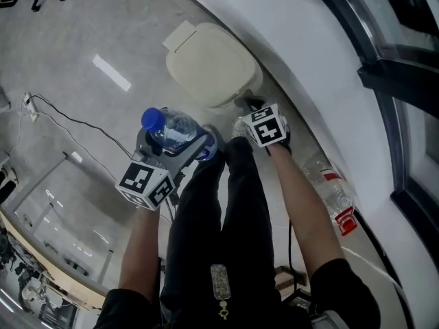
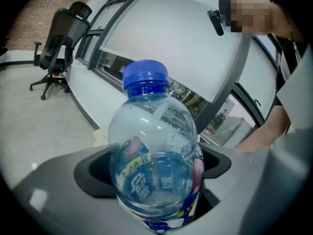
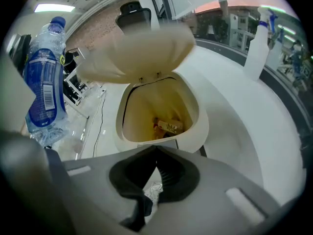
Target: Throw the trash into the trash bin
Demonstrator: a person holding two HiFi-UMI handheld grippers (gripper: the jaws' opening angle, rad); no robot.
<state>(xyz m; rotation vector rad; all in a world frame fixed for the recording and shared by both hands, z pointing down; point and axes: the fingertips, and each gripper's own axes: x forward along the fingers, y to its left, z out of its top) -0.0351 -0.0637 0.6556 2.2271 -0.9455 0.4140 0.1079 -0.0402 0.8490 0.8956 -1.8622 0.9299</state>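
- Bottle, blue-capped, is pinched in the left tool, just beside the trash bin.
- Only the right gripper view shows the lid raised and scraps inside; the head view shows just the bin's top.
- Right tool is pressed together, empty, pointing at the bin; both forearms reach down.

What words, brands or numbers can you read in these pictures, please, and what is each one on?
No text can be read with certainty.
Blue-capped bottle, label: print warped through the clear plastic, unreadable.
Its barcode: digits too small.
Bottle on the floor, red label: too blurred.
Marker cubes: black-and-white patterns only, no letters.
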